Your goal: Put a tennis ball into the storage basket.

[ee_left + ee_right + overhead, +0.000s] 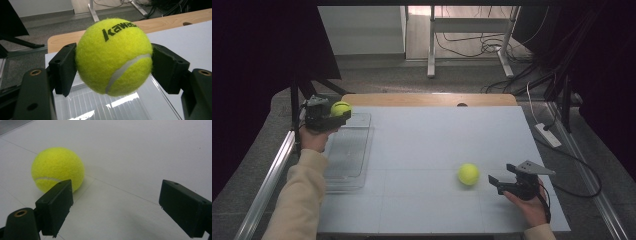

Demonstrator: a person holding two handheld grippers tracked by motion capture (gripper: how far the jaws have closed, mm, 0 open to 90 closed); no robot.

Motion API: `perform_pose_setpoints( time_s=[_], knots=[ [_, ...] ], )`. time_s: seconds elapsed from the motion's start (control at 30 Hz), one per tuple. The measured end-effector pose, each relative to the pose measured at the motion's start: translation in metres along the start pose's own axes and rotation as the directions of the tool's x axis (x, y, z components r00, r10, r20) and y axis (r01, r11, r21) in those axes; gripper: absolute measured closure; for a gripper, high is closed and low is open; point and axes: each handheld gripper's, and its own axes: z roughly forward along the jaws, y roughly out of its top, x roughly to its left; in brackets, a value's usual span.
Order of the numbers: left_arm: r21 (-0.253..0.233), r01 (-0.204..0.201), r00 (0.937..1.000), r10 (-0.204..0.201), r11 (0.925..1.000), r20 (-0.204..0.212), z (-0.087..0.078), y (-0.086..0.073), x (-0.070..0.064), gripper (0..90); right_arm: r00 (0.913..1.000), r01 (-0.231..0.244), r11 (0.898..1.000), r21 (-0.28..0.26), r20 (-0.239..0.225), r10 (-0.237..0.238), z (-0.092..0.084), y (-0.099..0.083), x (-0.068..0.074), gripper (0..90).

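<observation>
My left gripper (337, 114) is shut on a yellow tennis ball (340, 108) and holds it above the far end of a clear plastic tray (347, 155) at the table's left. In the left gripper view both pads squeeze the ball (113, 56), with the tray (105, 105) below it. A second tennis ball (468, 174) lies on the white table, right of the middle. My right gripper (495, 183) stands open just to the right of it, jaws pointing at it. In the right gripper view that ball (57, 169) rests beyond the left jaw, with nothing between the jaws.
The white table top (432, 145) has a wooden strip (427, 99) along its far edge. Metal rails (267, 180) run along both sides. Past the table, a white desk frame (472, 30) and loose cables (492, 47) cover the floor. A white power strip (548, 135) lies at the right.
</observation>
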Motion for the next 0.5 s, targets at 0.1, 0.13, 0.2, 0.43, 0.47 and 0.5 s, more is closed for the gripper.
perform_pose_setpoints(
  time_s=[0.1, 0.13, 0.2, 0.43, 0.47, 0.5],
  knots=[
    [0.008, 0.001, 1.0000, -0.001, 1.0000, -0.003, 0.0014, 0.0006, 0.0013, 27.1, 1.0000, -0.002, 1.000, 0.000, 0.001, 0.002, 0.0000, -0.0001, -0.0004, 12.2],
    [0.009, 0.004, 1.0000, -0.004, 0.9999, -0.004, 0.0020, 0.0007, 0.0020, 27.1, 1.0000, -0.002, 1.000, 0.000, 0.002, 0.002, 0.0000, -0.0001, -0.0006, 12.2],
    [0.013, 0.012, 0.9999, -0.012, 0.9998, -0.004, 0.0030, 0.0006, 0.0034, 27.1, 1.0000, -0.002, 1.000, 0.001, 0.001, 0.002, 0.0000, -0.0001, -0.0006, 12.2],
    [0.041, 0.024, 0.9996, -0.023, 0.9989, -0.013, 0.0077, -0.0019, 0.0077, 27.1, 1.0000, -0.002, 1.000, 0.000, 0.002, 0.002, -0.0002, -0.0002, -0.0010, 12.2],
    [0.043, 0.026, 0.9996, -0.025, 0.9987, -0.014, 0.0085, -0.0020, 0.0077, 27.1, 1.0000, -0.002, 1.000, 0.000, 0.002, 0.002, -0.0002, -0.0002, -0.0010, 12.2],
    [0.047, 0.024, 0.9996, -0.024, 0.9986, -0.015, 0.0090, -0.0020, 0.0079, 27.1, 1.0000, 0.000, 1.000, 0.000, 0.002, 0.000, -0.0002, -0.0003, -0.0011, 12.2]
  ],
)
